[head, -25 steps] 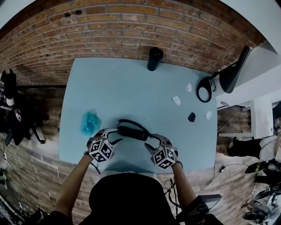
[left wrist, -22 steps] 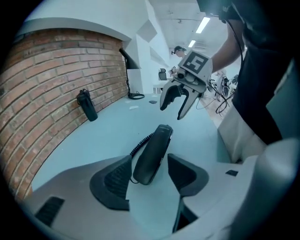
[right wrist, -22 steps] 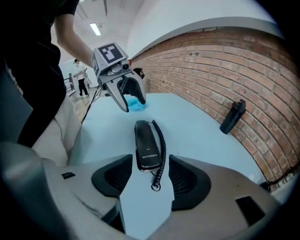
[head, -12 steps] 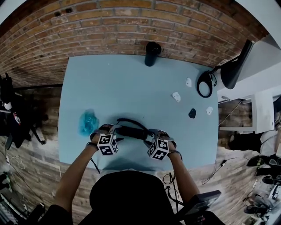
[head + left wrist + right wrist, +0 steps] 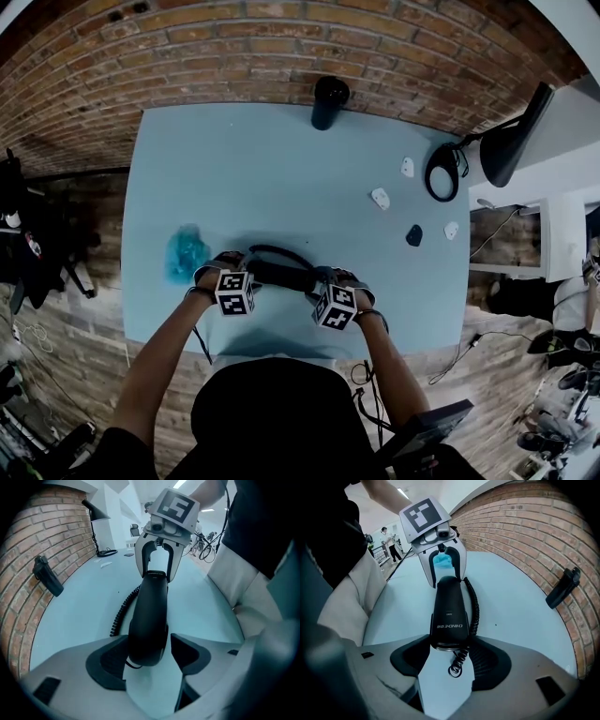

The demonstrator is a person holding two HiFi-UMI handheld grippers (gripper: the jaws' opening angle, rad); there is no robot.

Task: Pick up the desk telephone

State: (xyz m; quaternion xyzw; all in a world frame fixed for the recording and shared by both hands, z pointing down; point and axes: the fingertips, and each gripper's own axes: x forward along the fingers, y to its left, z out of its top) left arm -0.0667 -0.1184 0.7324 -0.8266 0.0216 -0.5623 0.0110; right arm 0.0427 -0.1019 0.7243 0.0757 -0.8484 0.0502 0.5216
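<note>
— Where is the handset (image 5: 281,277) to be found?
— It is laid on the blue table (image 5: 272,169), near the front edge, with its coiled cord (image 5: 472,601) run alongside. Each end is flanked by a gripper.
— How is the left gripper (image 5: 149,657) set?
— Its jaws have just been opening and are spread wide. One end of the handset is seen between them, with a gap shown at one pad (image 5: 190,652).
— And the right gripper (image 5: 450,663)?
— Its jaws have likewise just been opening and are spread. The other end, with the cord's tail, is seen between them.
— What else is seen?
— A black cylinder (image 5: 329,101) is stood at the far edge by the brick wall (image 5: 281,47). A blue lump (image 5: 185,255) is seen left of the handset.
</note>
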